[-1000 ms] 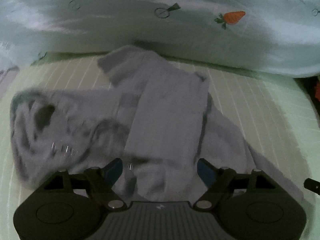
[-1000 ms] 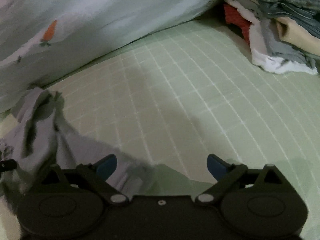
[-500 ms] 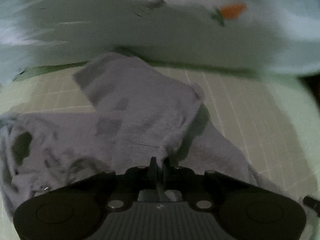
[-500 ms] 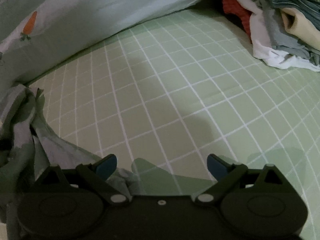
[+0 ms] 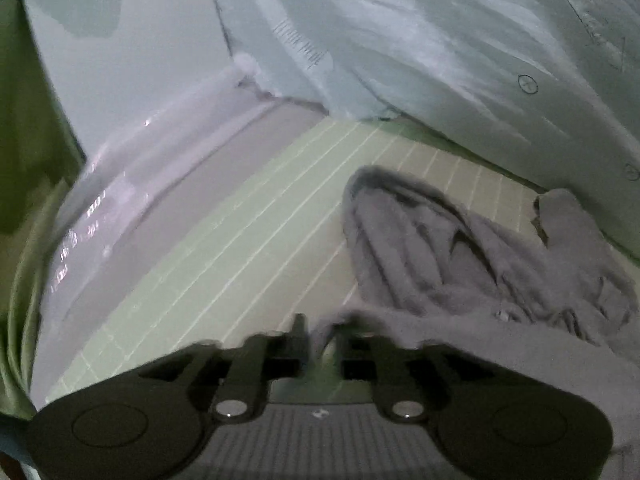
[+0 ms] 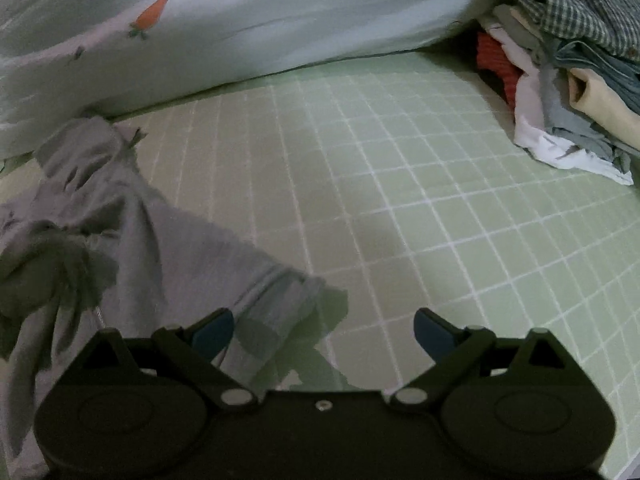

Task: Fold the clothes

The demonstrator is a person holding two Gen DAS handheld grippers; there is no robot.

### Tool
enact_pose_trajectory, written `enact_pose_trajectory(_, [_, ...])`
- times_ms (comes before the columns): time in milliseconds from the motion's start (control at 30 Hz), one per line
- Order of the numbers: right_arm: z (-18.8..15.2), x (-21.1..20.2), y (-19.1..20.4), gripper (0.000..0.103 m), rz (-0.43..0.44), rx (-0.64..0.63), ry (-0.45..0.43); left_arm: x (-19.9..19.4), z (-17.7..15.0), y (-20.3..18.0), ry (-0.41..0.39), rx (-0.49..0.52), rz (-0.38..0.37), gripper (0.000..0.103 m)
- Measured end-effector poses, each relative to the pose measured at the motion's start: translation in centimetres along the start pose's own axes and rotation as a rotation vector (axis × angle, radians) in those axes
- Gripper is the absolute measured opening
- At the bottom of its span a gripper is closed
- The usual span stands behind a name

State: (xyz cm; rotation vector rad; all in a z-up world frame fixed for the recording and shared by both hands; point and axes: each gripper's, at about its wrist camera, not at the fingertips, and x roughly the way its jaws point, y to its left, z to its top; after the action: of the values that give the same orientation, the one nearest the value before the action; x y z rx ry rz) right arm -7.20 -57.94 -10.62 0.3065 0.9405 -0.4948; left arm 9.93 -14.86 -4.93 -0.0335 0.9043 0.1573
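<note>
A crumpled grey garment [image 5: 460, 256] lies on the green checked sheet [image 5: 248, 240], to the right in the left wrist view. My left gripper [image 5: 324, 336] is at the garment's near edge. Its jaws are opening, a narrow gap shows, and a fold of grey cloth sits between them; the picture is blurred. In the right wrist view the same garment [image 6: 120, 232] spreads at the left, its banded hem reaching in beside the left blue pad. My right gripper [image 6: 324, 332] stands open just over that hem and the sheet [image 6: 400, 200], gripping nothing.
A pale blue duvet with carrot prints [image 6: 240, 20] is bunched along the far side of the bed. A heap of mixed clothes [image 6: 560, 60] sits at the far right. The bed's pale edge [image 5: 140, 180] and green fabric [image 5: 24, 160] run down the left.
My left gripper shut on the garment, swung far left toward the bed's edge, pulling cloth with it, and its jaws have parted again. The right gripper shifted slightly; the garment's hem now lies under it.
</note>
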Motion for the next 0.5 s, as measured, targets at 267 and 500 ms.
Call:
enact_pose_trajectory(267, [1.1,0.9,3.4,0.103,0.025,-0.105,-0.053,-2.5,-4.7,-4.5,0.010,0.094,-0.188,0.093])
enact_pose_trajectory(500, [2.8,4.1,6.8,0.103,0.070,-0.229,-0.019,-1.3,-6.4,-11.8,0.090,0.294,-0.353,0.093])
